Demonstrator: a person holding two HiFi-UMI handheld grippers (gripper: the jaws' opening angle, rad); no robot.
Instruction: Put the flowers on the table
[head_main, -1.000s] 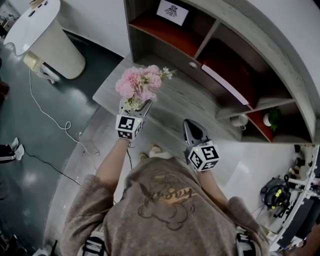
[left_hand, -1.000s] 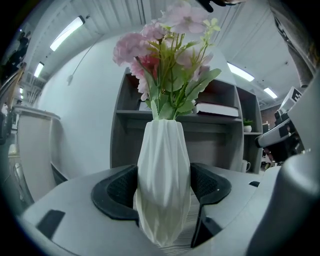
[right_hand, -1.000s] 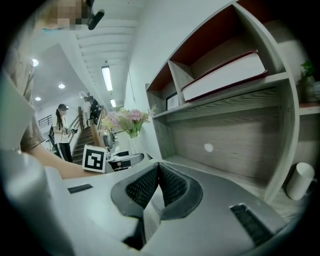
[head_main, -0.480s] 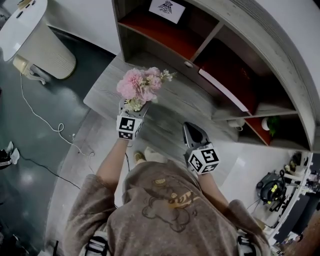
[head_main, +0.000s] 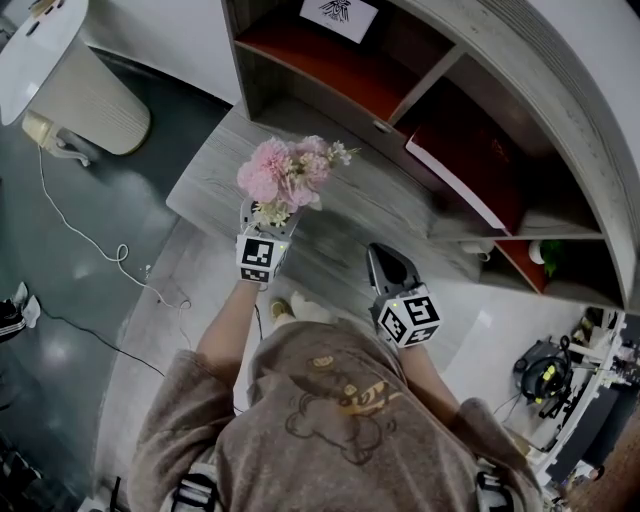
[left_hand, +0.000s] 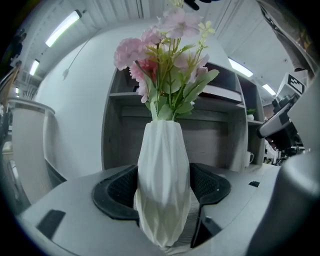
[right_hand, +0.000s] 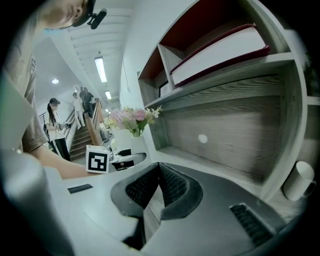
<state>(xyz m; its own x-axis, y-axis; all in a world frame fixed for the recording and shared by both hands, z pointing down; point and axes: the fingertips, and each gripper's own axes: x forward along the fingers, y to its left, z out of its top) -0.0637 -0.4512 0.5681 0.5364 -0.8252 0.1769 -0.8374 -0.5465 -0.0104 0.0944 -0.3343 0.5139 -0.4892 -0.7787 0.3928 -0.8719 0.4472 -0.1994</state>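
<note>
A bunch of pink flowers (head_main: 285, 172) stands in a white faceted vase (left_hand: 164, 180). My left gripper (head_main: 266, 218) is shut on the vase's lower body, its black pads pressing both sides, and holds it upright over the near left part of the grey wooden table (head_main: 350, 215). In the left gripper view the flowers (left_hand: 167, 55) rise above the jaws, and whether the vase's base touches the table is hidden. My right gripper (head_main: 383, 262) hovers over the table's near edge, shut and empty. In the right gripper view the flowers (right_hand: 131, 118) stand to the left.
A grey shelf unit (head_main: 330, 70) with red-lined compartments rises at the table's far side, with a flat white book (head_main: 460, 165) and a white mug (right_hand: 300, 180) in it. On the dark floor at left stand a white bin (head_main: 80, 80) and a loose cable (head_main: 90, 240).
The vase of flowers in my left gripper has edged slightly farther over the table. The right gripper has stayed where it was, shut.
</note>
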